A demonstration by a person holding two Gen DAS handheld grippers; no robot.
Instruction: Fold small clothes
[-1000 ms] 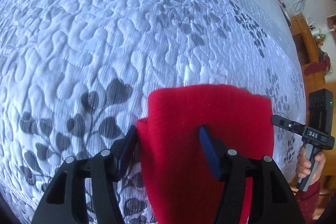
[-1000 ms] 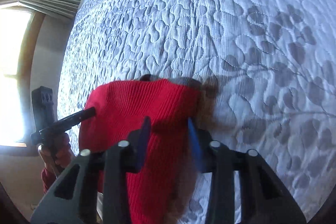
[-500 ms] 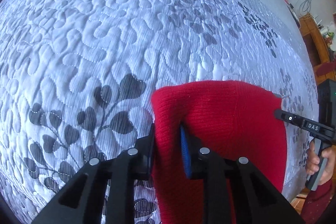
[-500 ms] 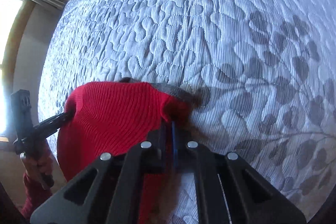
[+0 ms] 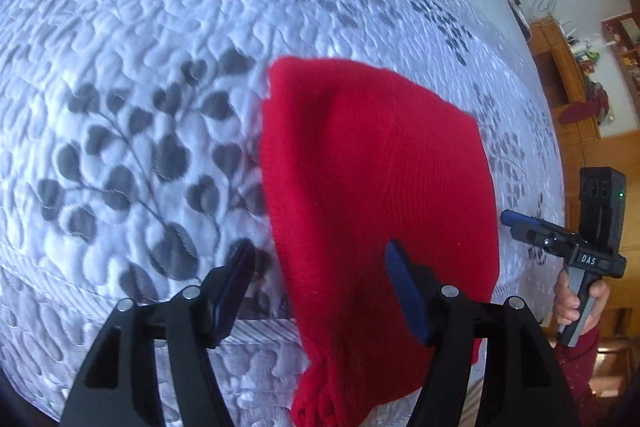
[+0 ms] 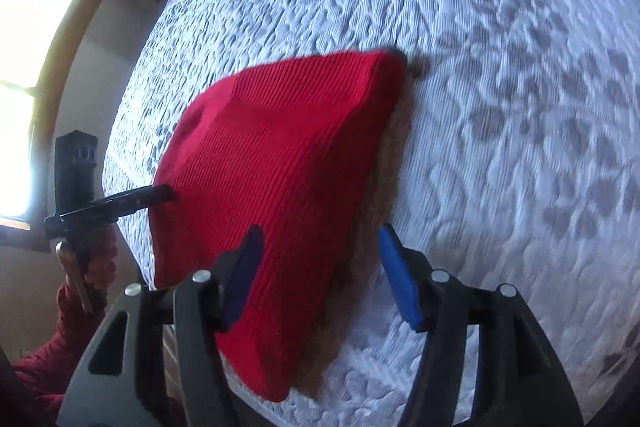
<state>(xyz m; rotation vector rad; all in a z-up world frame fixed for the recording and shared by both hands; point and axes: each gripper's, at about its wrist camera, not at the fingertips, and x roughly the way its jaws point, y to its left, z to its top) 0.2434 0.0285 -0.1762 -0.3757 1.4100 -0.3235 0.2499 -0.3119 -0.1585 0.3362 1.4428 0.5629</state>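
Note:
A red knit garment point(image 5: 372, 167) lies folded on the white quilted bedspread point(image 5: 140, 47) with grey leaves, its near end drooping over the bed's edge. My left gripper point(image 5: 320, 275) hovers over the garment's near left part with jaws opening wide; the cloth lies between them, and the pads do not press it. In the right wrist view the same garment point(image 6: 272, 167) shows a brownish fuzzy underside along its right edge. My right gripper point(image 6: 322, 263) stands over that edge, jaws opening, not gripping. Each gripper shows in the other's view, held in a hand: the right gripper point(image 5: 560, 239), the left gripper point(image 6: 120, 203).
The bedspread point(image 6: 500, 107) spreads far beyond the garment on all far sides. Wooden furniture point(image 5: 568, 99) with clutter stands past the bed's right side. A bright window point(image 6: 24, 67) with a curtain is at the left. A red sleeve point(image 6: 60, 347) is near the bed's edge.
Half a second ago both grippers were pinched on the garment's near corners. Now both have let go, spread their jaws and drawn back toward the bed's near edge.

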